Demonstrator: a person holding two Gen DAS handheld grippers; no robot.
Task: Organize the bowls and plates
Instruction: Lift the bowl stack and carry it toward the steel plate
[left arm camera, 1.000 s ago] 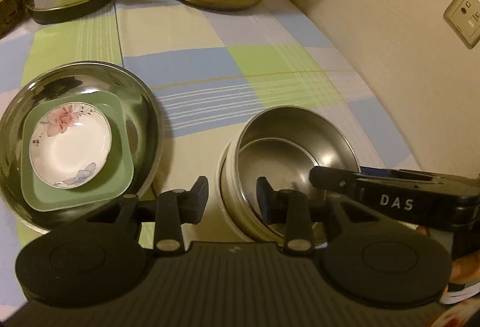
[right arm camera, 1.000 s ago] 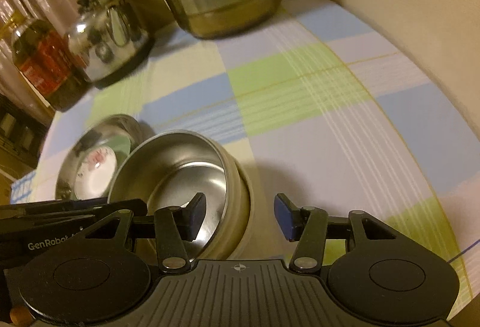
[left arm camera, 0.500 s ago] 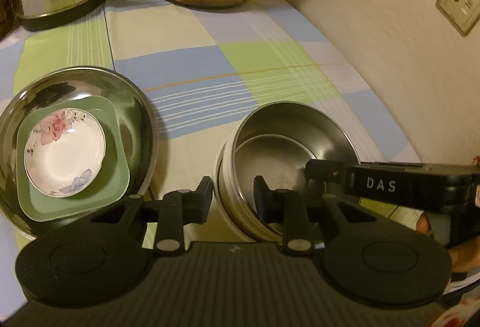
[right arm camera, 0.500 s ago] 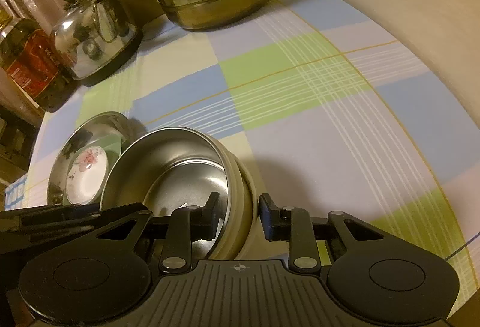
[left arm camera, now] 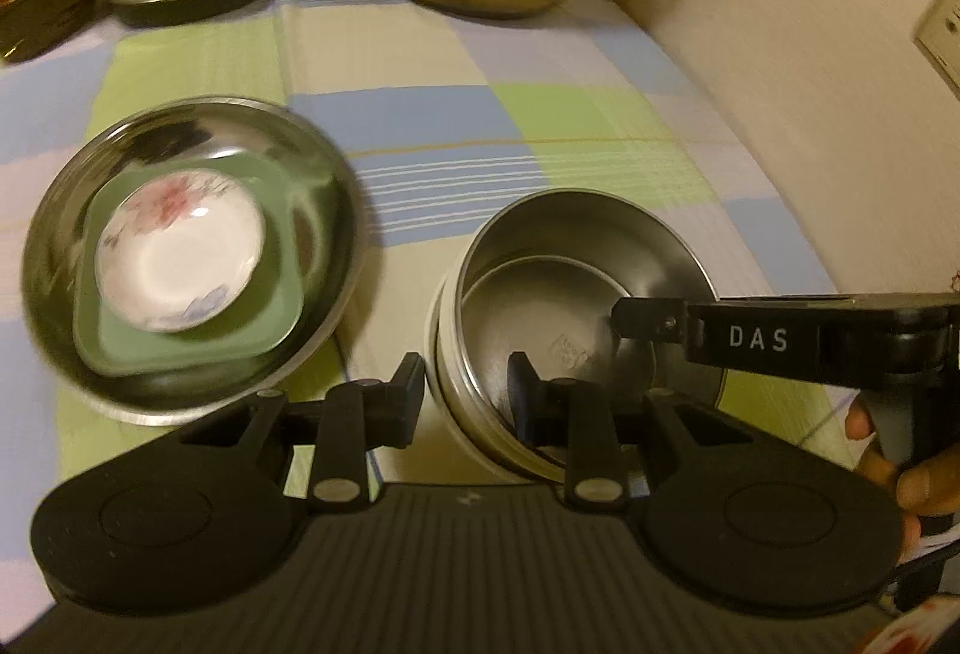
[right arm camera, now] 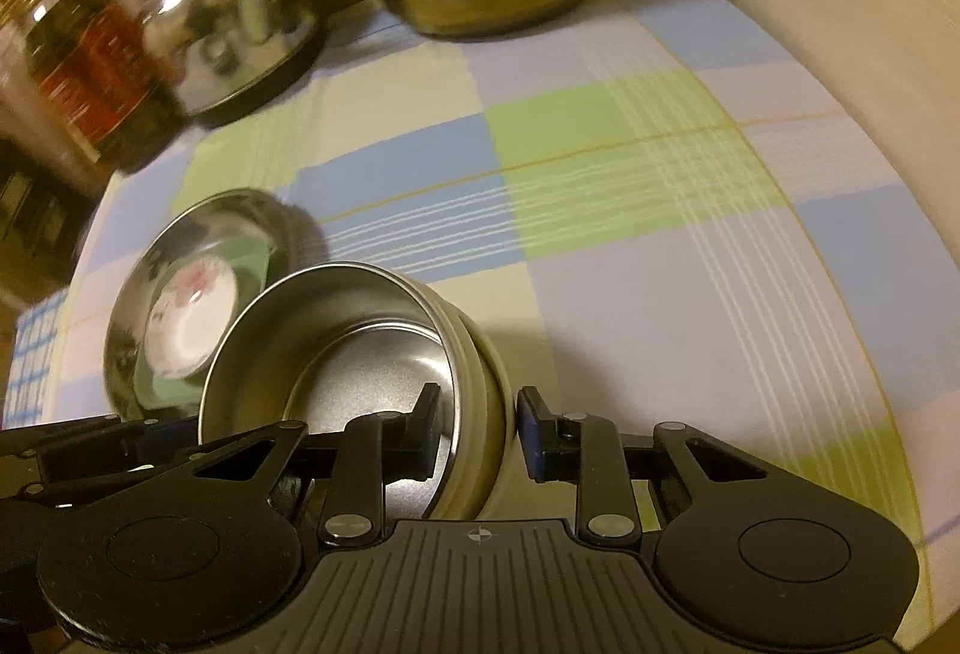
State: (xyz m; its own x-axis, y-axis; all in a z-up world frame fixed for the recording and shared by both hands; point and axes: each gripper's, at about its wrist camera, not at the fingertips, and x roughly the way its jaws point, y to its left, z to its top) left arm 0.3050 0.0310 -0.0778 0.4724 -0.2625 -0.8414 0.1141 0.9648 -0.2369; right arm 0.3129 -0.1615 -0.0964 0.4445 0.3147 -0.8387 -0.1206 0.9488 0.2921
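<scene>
Both tongs straddle the steel bowl's (left arm camera: 576, 306) wall, left gripper (left arm camera: 465, 399) at its 7 o'clock rim, right gripper (right arm camera: 477, 429) at 5 o'clock, each clenched on it.

Left gripper (left arm camera: 462, 390) and right gripper (right arm camera: 475, 429) both clamp the bowl's (left arm camera: 576, 258) rim, one finger inside, one outside.

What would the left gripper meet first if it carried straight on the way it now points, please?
Almost at once, the near wall of the steel bowl: the left gripper already straddles that rim, one finger outside, one inside. Beyond it lies the bowl's inside and the right gripper, though depth is hard to judge.
</scene>
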